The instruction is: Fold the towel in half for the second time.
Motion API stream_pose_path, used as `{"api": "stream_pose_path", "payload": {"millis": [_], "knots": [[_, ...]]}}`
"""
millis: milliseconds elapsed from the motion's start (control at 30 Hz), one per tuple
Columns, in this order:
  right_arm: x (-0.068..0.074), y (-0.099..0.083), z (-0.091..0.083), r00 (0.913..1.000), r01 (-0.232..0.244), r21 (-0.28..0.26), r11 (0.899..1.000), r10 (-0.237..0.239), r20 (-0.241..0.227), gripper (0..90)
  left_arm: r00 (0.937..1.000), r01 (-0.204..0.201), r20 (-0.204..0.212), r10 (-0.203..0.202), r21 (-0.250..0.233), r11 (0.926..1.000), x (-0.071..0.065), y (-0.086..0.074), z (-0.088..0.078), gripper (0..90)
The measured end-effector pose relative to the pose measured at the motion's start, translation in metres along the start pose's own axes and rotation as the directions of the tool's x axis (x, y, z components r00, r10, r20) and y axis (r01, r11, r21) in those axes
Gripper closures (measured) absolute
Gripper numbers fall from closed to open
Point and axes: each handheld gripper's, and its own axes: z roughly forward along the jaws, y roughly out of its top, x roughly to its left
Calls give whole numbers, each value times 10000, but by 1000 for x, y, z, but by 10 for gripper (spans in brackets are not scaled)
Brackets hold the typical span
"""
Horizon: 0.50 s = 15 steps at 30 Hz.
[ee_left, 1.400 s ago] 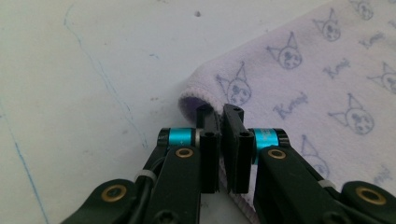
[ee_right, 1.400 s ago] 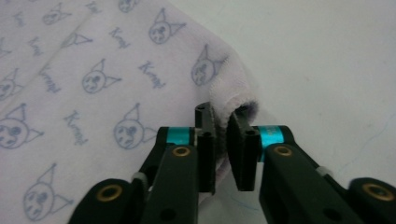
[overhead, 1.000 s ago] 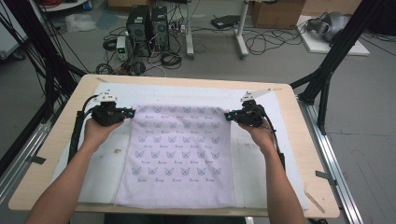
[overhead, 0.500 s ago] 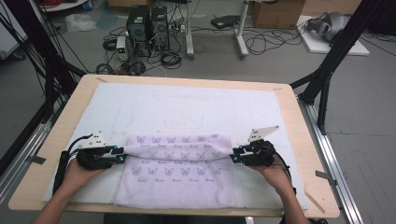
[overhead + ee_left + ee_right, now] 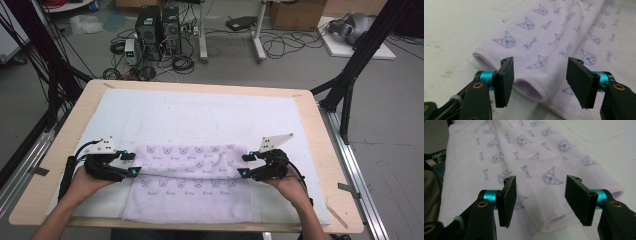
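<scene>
- Left gripper has just been opening, jaws apart over the towel fold's left end, pads pressing nothing.
- Towel lies folded on the white mat (near half).
- Right gripper likewise just opening; a snagged pad on withdrawal could drag the fold undone.

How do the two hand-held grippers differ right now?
The left hand-held gripper sits at the folded towel's left edge and carries a small white plate; the right hand-held gripper sits at its right edge under a larger raised plate. Both have just opened and clamp nothing.
</scene>
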Motion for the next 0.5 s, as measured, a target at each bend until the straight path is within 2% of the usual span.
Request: {"api": "stream_pose_path", "payload": {"millis": [67, 133, 167, 267, 300, 333, 500], "knots": [[3, -2, 7, 9999, 170, 254, 9995, -170, 1, 461, 9999, -139, -14, 140, 160, 9998, -4, -3, 3, 412], [3, -6, 15, 9998, 199, 685, 9974, -204, 64, 513, 9996, -241, -114, 246, 403, 9989, -4, -7, 6, 491], [1, -8, 19, 9997, 216, 1002, 9947, -230, 124, 555, 9993, -306, -186, 317, 563, 9979, -3, -9, 7, 548], [0, -11, 25, 9996, 282, 1656, 9858, -276, -58, 781, 9992, -381, -97, 389, 753, 9964, -1, -15, 9, 790], [1, -11, 24, 9993, 352, 1695, 9849, -332, -143, 837, 9991, -415, -94, 422, 691, 9967, -2, -16, 9, 812], [2, -9, 22, 9986, 512, 1593, 9859, -488, -193, 849, 9986, -508, -120, 517, 692, 9963, -3, -15, 7, 822], [13, -6, 1, 9976, 581, 803, 9951, -548, -424, 847, 9981, -605, -61, 607, 301, 9977, -9, -9, -9, 816]]}}
